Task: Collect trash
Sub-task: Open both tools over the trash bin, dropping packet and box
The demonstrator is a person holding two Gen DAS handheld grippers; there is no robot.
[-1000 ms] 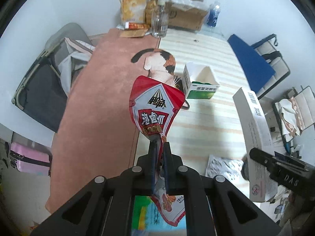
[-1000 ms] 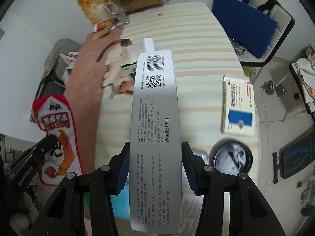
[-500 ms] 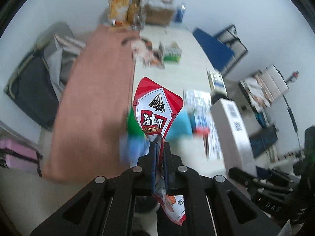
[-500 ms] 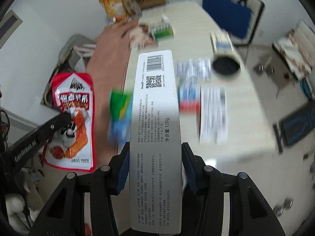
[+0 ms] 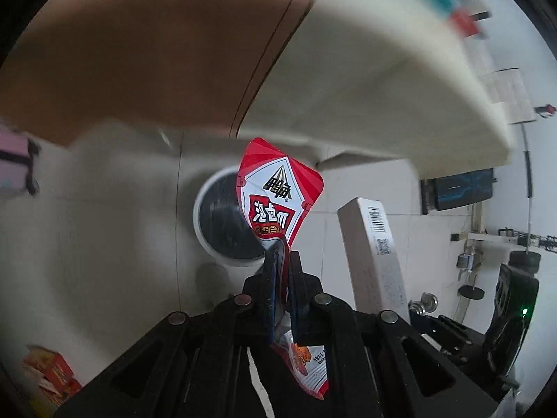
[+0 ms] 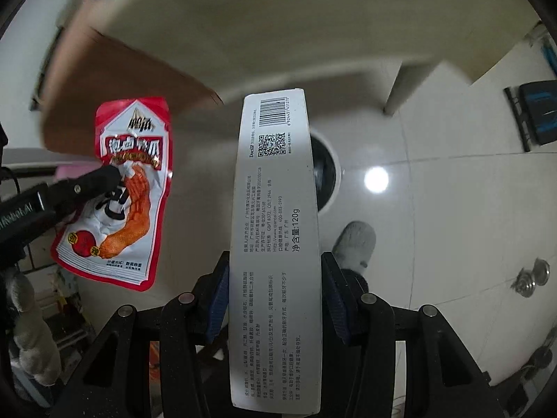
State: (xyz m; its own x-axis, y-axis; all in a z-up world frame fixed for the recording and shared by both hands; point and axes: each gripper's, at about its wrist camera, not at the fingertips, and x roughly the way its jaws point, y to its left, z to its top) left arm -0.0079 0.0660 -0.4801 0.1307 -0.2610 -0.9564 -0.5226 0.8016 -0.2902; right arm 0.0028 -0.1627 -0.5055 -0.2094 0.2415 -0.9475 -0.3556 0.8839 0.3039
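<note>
My left gripper (image 5: 282,256) is shut on a red and white snack wrapper (image 5: 276,198), held above a round white trash bin (image 5: 222,230) with a black liner on the floor. The wrapper also shows in the right wrist view (image 6: 122,188), with the left gripper's fingers (image 6: 101,176) clamped on it. My right gripper (image 6: 275,271) is shut on a long grey toothpaste box (image 6: 275,230), which hides most of the bin (image 6: 325,174) below it. The box shows in the left wrist view (image 5: 374,257) to the right of the bin.
The table's edge (image 5: 383,80) with a brown cloth (image 5: 139,45) hangs overhead, blurred. A grey slipper (image 6: 355,244) rests on the tiled floor by the bin. A red carton (image 5: 48,376) lies at lower left. Dumbbells (image 6: 529,278) sit on the floor at right.
Both grippers have swung down from over the table top to below its edge, still holding the wrapper and the box. The floor bin is now under them.
</note>
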